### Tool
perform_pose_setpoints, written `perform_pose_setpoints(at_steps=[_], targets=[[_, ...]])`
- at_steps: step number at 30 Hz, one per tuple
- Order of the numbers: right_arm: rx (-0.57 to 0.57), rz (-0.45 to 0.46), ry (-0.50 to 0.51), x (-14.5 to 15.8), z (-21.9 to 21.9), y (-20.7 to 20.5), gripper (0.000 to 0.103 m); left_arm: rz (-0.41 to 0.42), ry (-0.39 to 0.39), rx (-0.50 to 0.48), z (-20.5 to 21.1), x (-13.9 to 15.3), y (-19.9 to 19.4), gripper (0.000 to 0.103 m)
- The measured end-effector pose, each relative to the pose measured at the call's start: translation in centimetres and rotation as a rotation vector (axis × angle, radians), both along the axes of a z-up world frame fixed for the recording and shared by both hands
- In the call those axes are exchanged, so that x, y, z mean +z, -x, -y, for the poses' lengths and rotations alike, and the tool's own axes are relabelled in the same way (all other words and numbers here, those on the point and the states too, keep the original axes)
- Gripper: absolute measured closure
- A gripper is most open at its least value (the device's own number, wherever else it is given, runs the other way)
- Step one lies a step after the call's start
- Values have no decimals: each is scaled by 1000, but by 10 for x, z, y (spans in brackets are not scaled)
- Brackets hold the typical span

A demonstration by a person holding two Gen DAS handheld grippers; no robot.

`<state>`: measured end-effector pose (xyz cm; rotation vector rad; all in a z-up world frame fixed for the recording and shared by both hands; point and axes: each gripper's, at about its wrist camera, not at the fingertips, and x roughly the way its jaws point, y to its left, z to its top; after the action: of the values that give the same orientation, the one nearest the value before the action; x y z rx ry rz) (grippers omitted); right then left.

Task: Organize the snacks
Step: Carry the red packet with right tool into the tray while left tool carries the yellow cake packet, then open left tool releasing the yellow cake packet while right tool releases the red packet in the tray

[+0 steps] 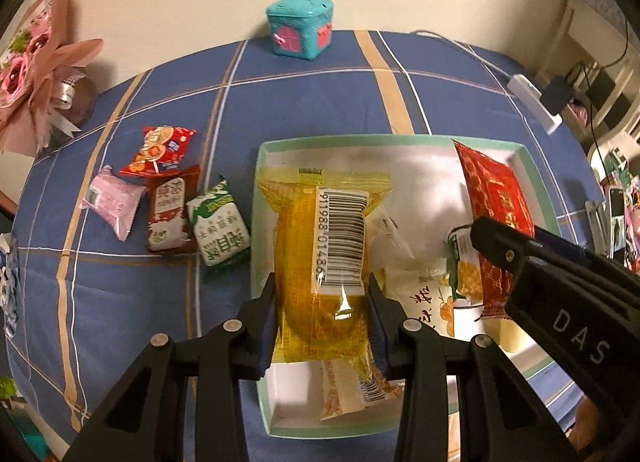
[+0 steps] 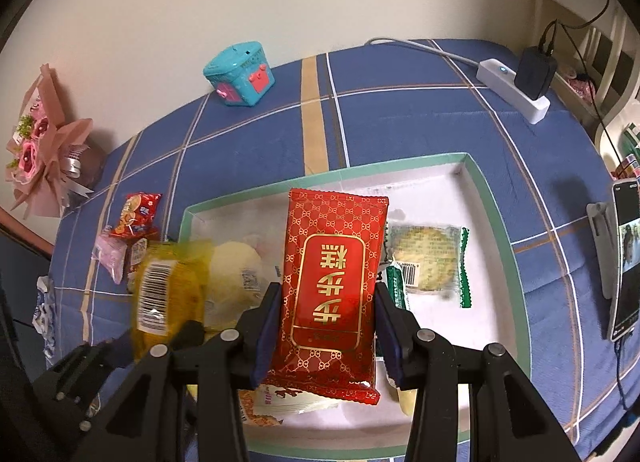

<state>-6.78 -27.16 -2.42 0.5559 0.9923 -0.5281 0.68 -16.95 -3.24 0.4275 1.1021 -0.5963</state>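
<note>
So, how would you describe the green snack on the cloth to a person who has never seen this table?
Find the white box with the mint-green rim on the blue checked cloth. Four small packets lie in a group on the cloth beside it. The green and white packet is the nearest to the box, next to a brown and white packet; no other packet there is green.

The yellow packet [image 2: 168, 286] is motion-blurred; the phone [image 2: 628, 258] is cut off at the edge.

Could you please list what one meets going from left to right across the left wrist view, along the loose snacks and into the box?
Pink packet → dark red milk-candy packet → green-and-white packet → yellow packet in the left hand-held gripper → red packet in the right hand-held gripper.
</note>
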Motion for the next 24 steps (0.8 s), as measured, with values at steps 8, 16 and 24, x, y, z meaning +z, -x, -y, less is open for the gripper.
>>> perform_pose_setpoints(at_steps=[8, 16, 24], targets=[[1, -10, -8, -7, 2, -3, 56, 33, -7, -31, 6, -2, 6, 62], [2, -19, -11, -7, 2, -5, 55, 43, -6, -69, 9, -2, 8, 61], [-9, -30, -18, -10, 4, -5, 54, 36, -6, -82, 11, -4, 10, 42]])
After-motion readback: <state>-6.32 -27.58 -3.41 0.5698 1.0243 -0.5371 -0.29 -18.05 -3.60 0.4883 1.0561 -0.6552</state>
